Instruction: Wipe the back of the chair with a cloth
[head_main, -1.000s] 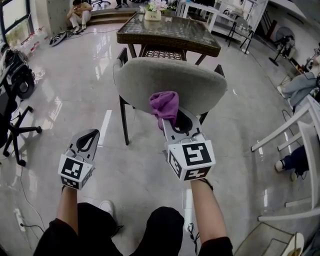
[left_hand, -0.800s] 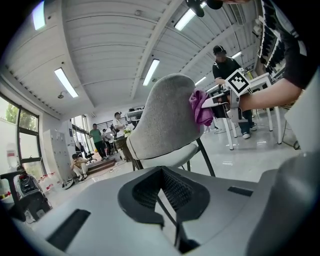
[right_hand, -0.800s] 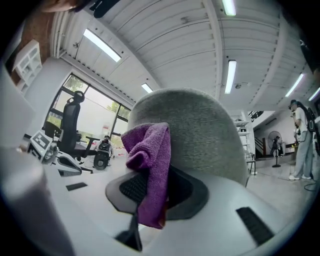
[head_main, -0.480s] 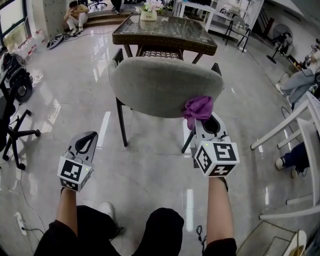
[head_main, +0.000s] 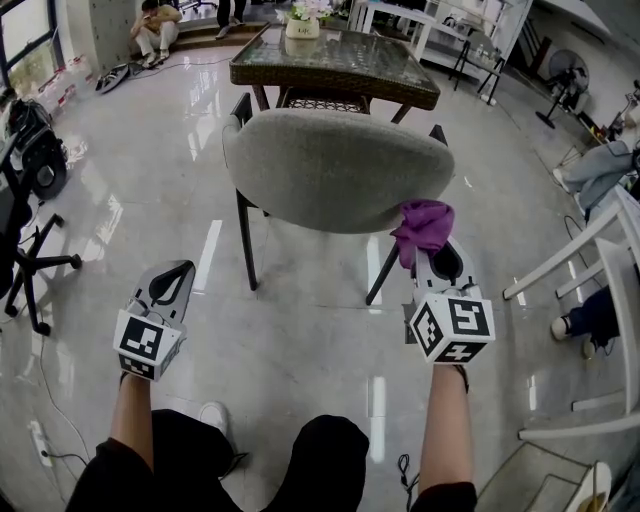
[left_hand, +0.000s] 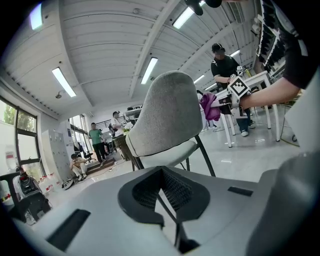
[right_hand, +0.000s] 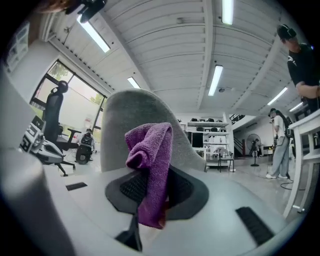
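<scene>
Left gripper (head_main: 176, 270) is hanging low over the glossy floor (head_main: 290, 330), left of the chair and well apart from it, jaws pressed together with nothing between them. The grey padded chair back (head_main: 335, 170) is standing at centre, in front of a wicker table (head_main: 335, 62). At its lower right edge the purple cloth (head_main: 421, 224) is bunching up against the padding, the right gripper (head_main: 436, 252) pinching it tight between closed jaws.

The pale grey plastic left gripper (head_main: 178, 272) and right gripper (head_main: 440, 258) have black ribbed pads (left_hand: 176, 189). Each carries a white cube with black square markers (head_main: 145, 343). The person wears black trousers (head_main: 330, 460) and a white shoe (head_main: 212, 412).
</scene>
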